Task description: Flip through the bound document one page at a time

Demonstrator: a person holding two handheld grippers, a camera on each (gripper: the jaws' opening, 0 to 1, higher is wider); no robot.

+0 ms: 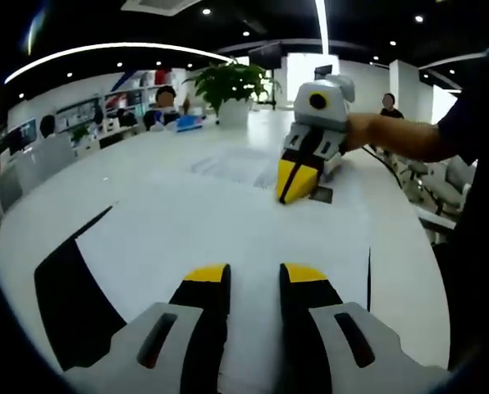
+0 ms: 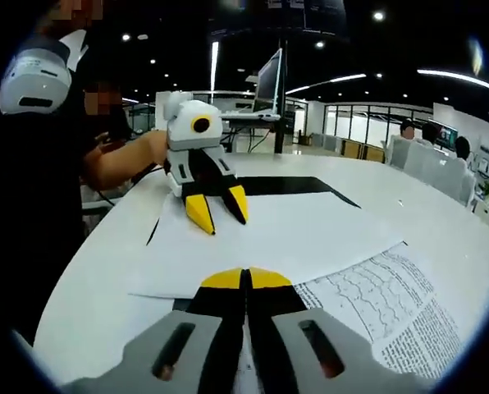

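In the left gripper view, the left gripper (image 1: 255, 275) is hovering with jaws apart over the bound document (image 1: 228, 230) lying near the white tabletop's (image 1: 80, 189) edge, while the right gripper (image 1: 298, 180) is pressing its closed tips onto the far page. In the right gripper view, the right gripper's jaws are meeting on the lifted blank page (image 2: 277, 234), beside a printed page (image 2: 384, 308).

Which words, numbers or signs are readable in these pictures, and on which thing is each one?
None can be read.
Printed page: lines of text and a wavy chart, too small and blurred to read.
Same page in the left gripper view: grey print, blurred.
Shelves: coloured boxes, no legible label.
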